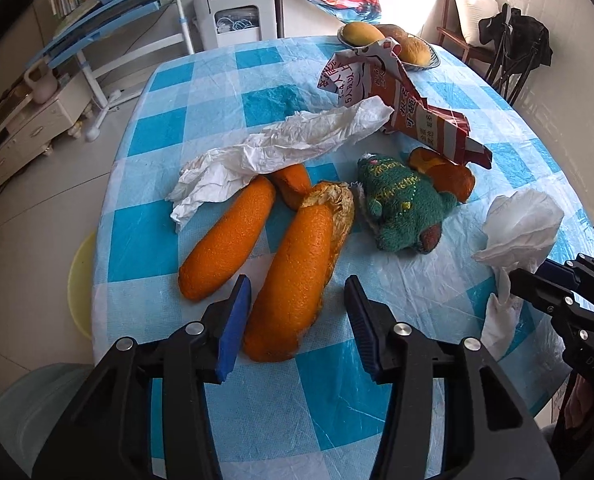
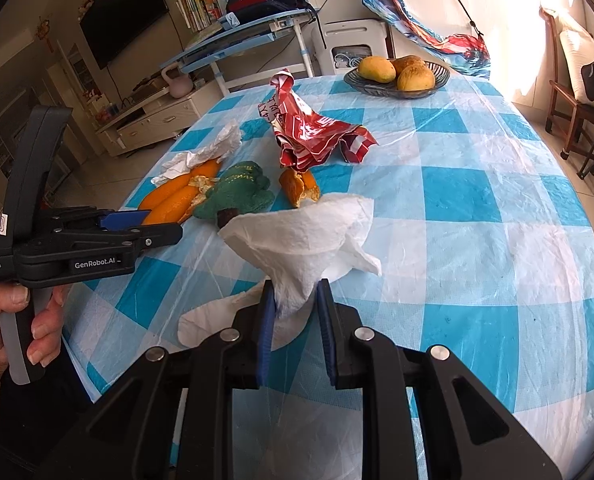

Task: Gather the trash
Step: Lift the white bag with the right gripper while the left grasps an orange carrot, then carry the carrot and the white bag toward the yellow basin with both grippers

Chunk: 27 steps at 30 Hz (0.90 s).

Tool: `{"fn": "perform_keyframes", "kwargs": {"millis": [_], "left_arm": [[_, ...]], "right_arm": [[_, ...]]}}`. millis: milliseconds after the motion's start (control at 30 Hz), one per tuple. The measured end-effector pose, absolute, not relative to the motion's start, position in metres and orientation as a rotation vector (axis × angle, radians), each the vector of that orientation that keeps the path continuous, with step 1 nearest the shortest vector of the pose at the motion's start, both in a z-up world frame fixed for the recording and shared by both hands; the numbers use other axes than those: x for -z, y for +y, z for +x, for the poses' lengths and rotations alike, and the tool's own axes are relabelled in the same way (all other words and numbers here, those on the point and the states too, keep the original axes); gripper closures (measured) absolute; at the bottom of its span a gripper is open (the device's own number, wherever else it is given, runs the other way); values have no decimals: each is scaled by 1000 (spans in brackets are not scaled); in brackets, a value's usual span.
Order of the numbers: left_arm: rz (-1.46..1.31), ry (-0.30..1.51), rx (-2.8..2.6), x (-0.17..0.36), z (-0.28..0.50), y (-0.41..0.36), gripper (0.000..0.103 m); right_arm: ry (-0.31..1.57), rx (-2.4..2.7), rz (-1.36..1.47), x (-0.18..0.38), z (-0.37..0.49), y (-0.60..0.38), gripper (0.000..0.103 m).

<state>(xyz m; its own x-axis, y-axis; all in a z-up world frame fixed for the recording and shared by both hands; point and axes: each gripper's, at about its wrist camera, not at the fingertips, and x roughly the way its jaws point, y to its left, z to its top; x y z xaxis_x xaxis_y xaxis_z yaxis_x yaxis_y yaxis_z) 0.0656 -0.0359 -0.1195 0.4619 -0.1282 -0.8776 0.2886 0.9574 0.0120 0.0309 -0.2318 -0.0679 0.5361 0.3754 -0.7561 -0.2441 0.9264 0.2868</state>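
My left gripper [image 1: 297,292] is open, its fingers either side of a long orange peel [image 1: 293,280] on the checked tablecloth. A second orange peel [image 1: 227,240] lies to its left, a smaller peel piece [image 1: 445,174] farther right. A crumpled long white tissue [image 1: 281,148] lies over the peels. A torn red-and-white wrapper [image 1: 397,96] sits behind. My right gripper [image 2: 296,296] is shut on a white tissue [image 2: 305,240], lifted a little; it also shows in the left wrist view [image 1: 521,224].
A green plush toy [image 1: 401,204] lies between the peels. A bowl [image 2: 377,85] of mangoes stands at the table's far edge. A yellow basin [image 1: 82,280] and a grey bin [image 1: 29,412] sit on the floor left of the table. Chairs stand at the right.
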Motion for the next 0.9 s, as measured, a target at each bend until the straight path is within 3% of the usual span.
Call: {"fn": "perform_keyframes", "kwargs": {"millis": [33, 167, 333, 533, 900], "left_arm": [[171, 1062, 277, 119, 64, -38, 77], [177, 1059, 325, 116, 59, -43, 84], [42, 1016, 363, 96, 56, -26, 86], [-148, 876, 376, 57, 48, 10, 86], [-242, 740, 252, 25, 40, 49, 85]], "right_arm": [[935, -371, 154, 68, 31, -232, 81], [934, -373, 152, 68, 31, -233, 81], [941, -406, 194, 70, 30, -233, 90], [917, -433, 244, 66, 27, -233, 91], [855, -497, 235, 53, 17, -214, 91]]}}
